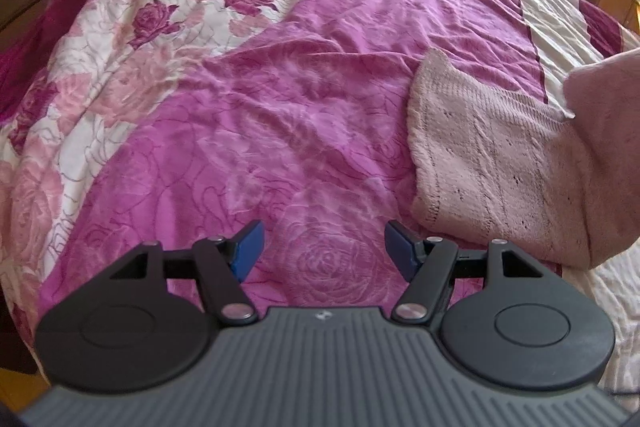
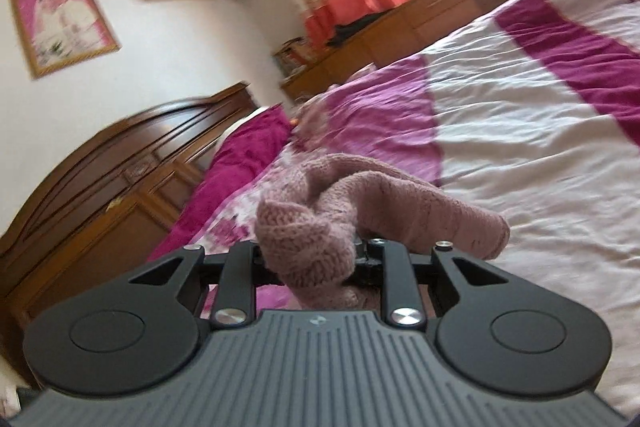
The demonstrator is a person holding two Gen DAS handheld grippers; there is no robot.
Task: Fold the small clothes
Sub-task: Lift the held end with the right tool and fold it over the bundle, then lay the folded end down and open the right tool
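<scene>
Magenta bedspread (image 1: 304, 115) fills the space ahead of the left tool (image 1: 324, 251), whose blue fingers (image 1: 248, 247) spread wide and empty, the pink knitted garment (image 1: 492, 171) lying ahead to its right. Beyond the right tool (image 2: 308, 259), a wooden headboard (image 2: 112, 171) rises at left. That tool pinches a bunched fold of the garment between its jaws.

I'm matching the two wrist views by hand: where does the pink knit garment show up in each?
Left wrist: the pink knit garment lies at the right on the bedspread, beyond the open left gripper.
Right wrist: the garment is at bottom centre, bunched in the shut right gripper.
Shared landmark: the magenta and white bedspread.
</scene>
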